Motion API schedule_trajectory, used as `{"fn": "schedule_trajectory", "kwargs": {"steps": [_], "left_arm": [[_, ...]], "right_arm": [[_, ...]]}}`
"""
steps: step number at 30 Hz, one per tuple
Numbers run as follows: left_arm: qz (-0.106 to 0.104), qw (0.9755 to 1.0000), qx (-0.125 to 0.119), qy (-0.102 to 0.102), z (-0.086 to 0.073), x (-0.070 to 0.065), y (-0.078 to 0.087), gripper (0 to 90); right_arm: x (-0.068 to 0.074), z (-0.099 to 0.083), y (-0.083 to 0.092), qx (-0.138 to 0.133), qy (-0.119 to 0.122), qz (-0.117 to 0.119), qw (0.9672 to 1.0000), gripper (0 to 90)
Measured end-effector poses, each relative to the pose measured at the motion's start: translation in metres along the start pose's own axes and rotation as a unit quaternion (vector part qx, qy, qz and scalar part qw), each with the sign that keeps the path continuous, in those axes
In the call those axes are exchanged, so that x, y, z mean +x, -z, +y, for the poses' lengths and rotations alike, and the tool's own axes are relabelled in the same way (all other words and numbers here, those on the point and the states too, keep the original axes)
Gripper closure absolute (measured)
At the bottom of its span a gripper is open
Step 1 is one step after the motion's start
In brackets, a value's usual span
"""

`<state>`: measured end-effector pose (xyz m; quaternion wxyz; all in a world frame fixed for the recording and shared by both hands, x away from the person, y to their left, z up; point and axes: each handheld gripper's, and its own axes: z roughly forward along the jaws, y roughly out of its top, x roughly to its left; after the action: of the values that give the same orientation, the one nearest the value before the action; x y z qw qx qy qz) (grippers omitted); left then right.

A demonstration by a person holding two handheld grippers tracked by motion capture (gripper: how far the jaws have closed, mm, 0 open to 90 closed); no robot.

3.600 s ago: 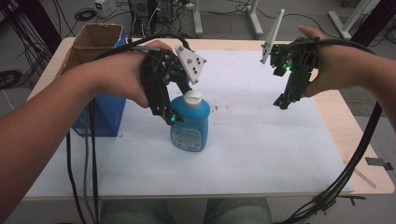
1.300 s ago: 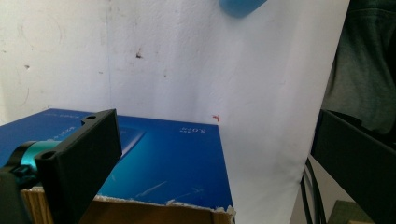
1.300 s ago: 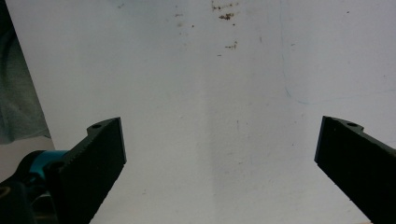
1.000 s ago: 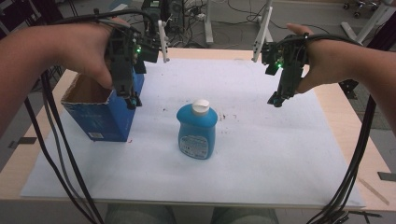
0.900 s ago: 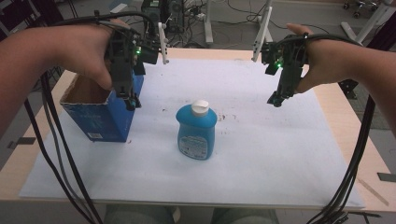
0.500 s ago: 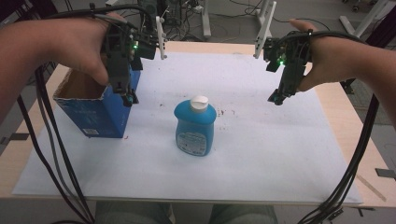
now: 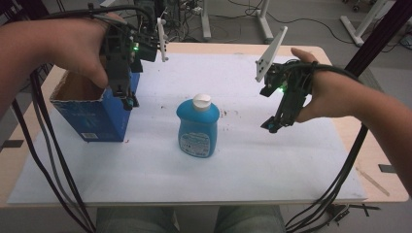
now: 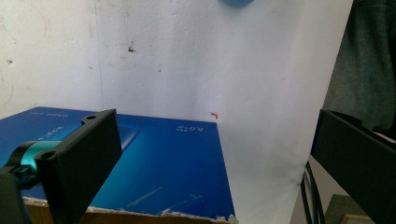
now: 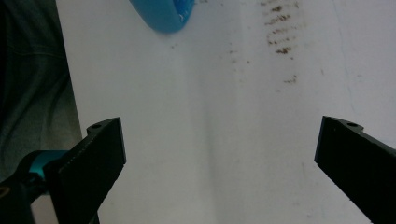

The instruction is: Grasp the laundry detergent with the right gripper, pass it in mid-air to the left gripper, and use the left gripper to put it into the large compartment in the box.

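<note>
High view count: one blue bottle [image 7: 197, 127], one blue box [image 7: 93, 109], two grippers, one desk [image 7: 301, 160] under a white sheet.
Bottle: upright with a white cap, near the middle of the desk, between the two grippers and touched by neither.
Box: left of the bottle, top open, brown inside, standing on the left part of the sheet.
Left gripper [image 7: 127, 99]: held above the box's right edge, jaws well apart with nothing between them; in the left gripper view spread over the box's blue side [image 8: 159, 163].
Right gripper [image 7: 273, 126]: off the desk surface to the right of the bottle, pointing down, jaws wide apart and empty, as in the right gripper view over bare white sheet.
Cut off: bottle clipped at the top edge of the left gripper view [image 8: 237, 3] and of the right gripper view [image 9: 162, 14].
Hard to make out: printing on the bottle label and the box too small to read; small brown specks on the sheet right of the bottle, kind unclear.
</note>
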<state>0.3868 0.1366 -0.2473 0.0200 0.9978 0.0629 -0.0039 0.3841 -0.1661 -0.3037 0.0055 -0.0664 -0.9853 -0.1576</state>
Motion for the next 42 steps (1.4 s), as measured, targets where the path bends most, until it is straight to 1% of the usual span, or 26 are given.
{"fn": "schedule_trajectory", "kwargs": {"steps": [1,3,5,7,8,9,10,11,12,16,17,20,26,28,32,40,42], "left_arm": [[0.001,1.0,0.0,0.001,0.0,-0.001,0.0,1.7],[0.002,1.0,0.001,0.002,-0.001,-0.002,0.001,1.7],[0.001,1.0,0.002,0.001,-0.001,-0.002,0.001,1.7],[0.003,1.0,0.003,0.001,-0.001,-0.003,0.001,1.7],[0.003,1.0,0.003,0.001,-0.001,-0.003,0.001,1.7],[0.002,1.0,0.001,0.0,0.0,-0.005,0.001,1.7],[0.001,1.0,0.004,-0.002,0.001,-0.005,0.001,1.7],[0.003,1.0,0.0,-0.001,0.001,-0.006,0.001,1.7],[0.002,1.0,0.001,-0.002,0.002,-0.006,0.001,1.7],[0.002,1.0,0.001,-0.005,0.004,-0.007,0.002,1.7],[0.001,1.0,0.002,-0.005,0.004,-0.007,0.002,1.7],[0.002,1.0,0.002,-0.005,0.005,-0.008,0.002,1.7],[0.003,1.0,0.001,-0.006,0.006,-0.009,0.003,1.7],[0.003,1.0,0.0,-0.007,0.006,-0.009,0.003,1.7],[0.003,1.0,-0.001,-0.006,0.006,-0.011,0.004,1.7],[0.004,1.0,-0.001,-0.009,0.005,-0.011,0.004,1.7],[0.004,1.0,0.0,-0.006,0.005,-0.011,0.004,1.7]], "right_arm": [[0.003,0.0,-0.002,-0.003,-0.004,0.0,1.0,1.0],[0.007,-0.001,-0.009,-0.024,0.0,0.004,0.9997,1.0],[0.012,-0.002,-0.016,-0.04,-0.005,0.009,0.9992,1.0],[0.017,-0.003,-0.022,-0.052,-0.012,0.009,0.9985,1.0],[0.017,-0.003,-0.022,-0.052,-0.012,0.009,0.9985,1.0],[0.021,-0.004,-0.029,-0.076,-0.019,0.011,0.9969,1.0],[0.021,-0.004,-0.03,-0.084,-0.021,0.012,0.9962,0.9],[0.023,-0.005,-0.032,-0.094,-0.025,0.012,0.9952,1.0],[0.024,-0.005,-0.034,-0.103,-0.027,0.012,0.9943,1.0],[0.028,-0.005,-0.041,-0.132,-0.033,0.007,0.9906,1.0],[0.029,-0.005,-0.043,-0.139,-0.039,0.007,0.9896,1.0],[0.033,-0.004,-0.048,-0.158,-0.05,0.004,0.9861,1.0],[0.039,0.001,-0.059,-0.197,-0.058,0.004,0.9787,1.0],[0.042,0.003,-0.063,-0.204,-0.062,0.003,0.977,0.9],[0.045,0.006,-0.071,-0.215,-0.063,0.001,0.9745,1.0],[0.045,0.011,-0.083,-0.237,-0.071,0.004,0.969,1.0],[0.045,0.012,-0.085,-0.242,-0.073,0.007,0.9674,0.9]]}}
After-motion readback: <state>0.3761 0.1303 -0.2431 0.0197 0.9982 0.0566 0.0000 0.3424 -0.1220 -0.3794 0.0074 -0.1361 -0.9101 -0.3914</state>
